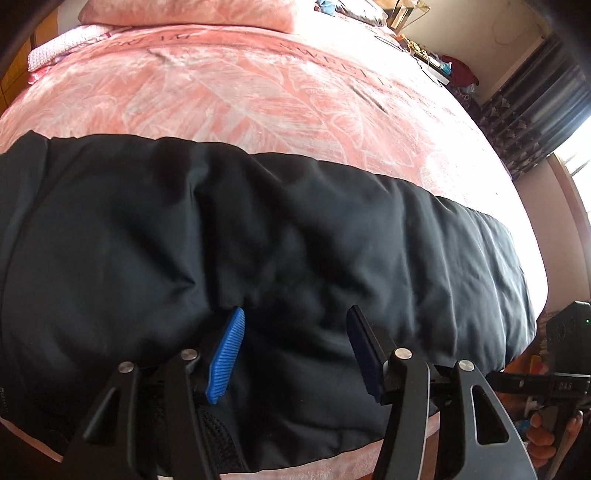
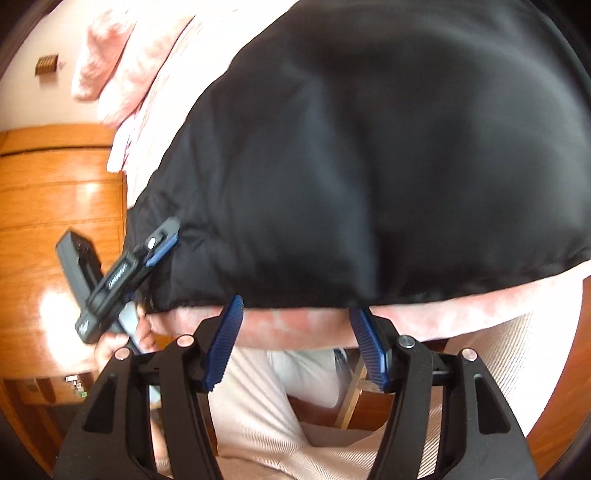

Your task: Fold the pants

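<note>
Pink bedding with a pale leaf print is covering the bed [image 1: 258, 92], and a matching pillow [image 1: 192, 14] is lying at its far end, with dark patterned curtains [image 1: 528, 122] hanging by a bright window off to the right. Black pants [image 1: 258, 229] are lying across the near part of the bed in a long, slightly rumpled band, reaching right up to the edge closest to the person. From the left wrist view, the left gripper [image 1: 297, 317] is hanging over the near part of the pants with its jaws standing apart; the blue ribbed pads [image 1: 227, 354] are not pressing on the fabric, and nothing is being held between them. From the right wrist view, the right gripper [image 2: 295, 308] is sitting at the pants' lower hem where it is meeting the pink bed edge, its jaws likewise parted and gripping nothing (the cloth is lying just beyond the tips). That same view is showing the left gripper off to the left at the corner of the pants, held in the person's hand [image 2: 144, 332], with wooden cabinets [image 2: 62, 192] behind and light trousers [image 2: 266, 406] below.
</note>
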### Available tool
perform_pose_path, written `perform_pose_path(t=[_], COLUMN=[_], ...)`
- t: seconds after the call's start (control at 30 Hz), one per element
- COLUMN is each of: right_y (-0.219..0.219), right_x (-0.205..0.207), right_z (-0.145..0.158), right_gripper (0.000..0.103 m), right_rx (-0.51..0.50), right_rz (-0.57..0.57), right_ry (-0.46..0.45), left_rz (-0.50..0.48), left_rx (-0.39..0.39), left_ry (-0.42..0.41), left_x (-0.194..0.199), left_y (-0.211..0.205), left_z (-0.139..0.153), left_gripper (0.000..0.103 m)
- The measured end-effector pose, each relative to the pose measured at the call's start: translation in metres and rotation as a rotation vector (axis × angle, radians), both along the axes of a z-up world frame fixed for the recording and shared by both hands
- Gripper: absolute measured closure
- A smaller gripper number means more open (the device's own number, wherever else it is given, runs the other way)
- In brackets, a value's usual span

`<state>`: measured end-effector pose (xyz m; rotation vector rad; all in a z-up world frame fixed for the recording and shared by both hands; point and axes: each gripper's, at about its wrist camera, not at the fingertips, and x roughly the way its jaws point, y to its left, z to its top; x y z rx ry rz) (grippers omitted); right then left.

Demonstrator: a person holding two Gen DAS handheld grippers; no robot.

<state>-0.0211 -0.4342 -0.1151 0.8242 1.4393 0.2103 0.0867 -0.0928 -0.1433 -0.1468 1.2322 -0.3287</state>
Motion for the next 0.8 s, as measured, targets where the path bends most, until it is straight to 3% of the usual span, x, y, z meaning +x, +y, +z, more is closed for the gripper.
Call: perform_pose_path(t=[0.17, 0.37, 0.43, 0.5, 0.6, 0.7, 0.8], right_y=[-0.04, -0.086, -0.094, -0.091, -0.077, -0.072, -0.067], right_x=[-0.002, -0.008, -0.008, -0.003, 0.012, 0.031, 0.047], right_z=[0.008, -0.009, -0.012, -0.006, 0.028, 0.066, 0.11], right_gripper=[0.048, 0.058, 0.067, 0.09, 0.095, 0.097, 0.098], right_rx=[-0.047, 0.077, 0.085, 0.06, -0.078, -0.087, -0.148], right_rz=[-0.17, -0.369, -0.405, -0.382, -0.271, -0.206, -0.144], right_ry=[-0.058, -0.057, -0.069, -0.099, -0.206, -0.31, -0.426], left_rz=[-0.011, -0.029, -0.035, -0.035, -0.006, 0.036, 0.05], left_rx=[0.03, 0.035, 0.04, 0.034, -0.006, -0.043, -0.079], left_ry=[-0.01, -0.024, -0.027, -0.027, -0.03, -0.019, -0.059], left_x=[-0.007, -0.019, -0.02, -0.021, -0.021, -0.017, -0.015], left_y=[0.012, 0.021, 0.019, 0.019, 0.024, 0.027, 0.016], left_z=[-0.002, -0.005, -0.005, -0.004, -0.004, -0.005, 0.007], left_gripper=[0.041, 0.041, 0.041, 0.041, 0.041, 0.041, 0.039])
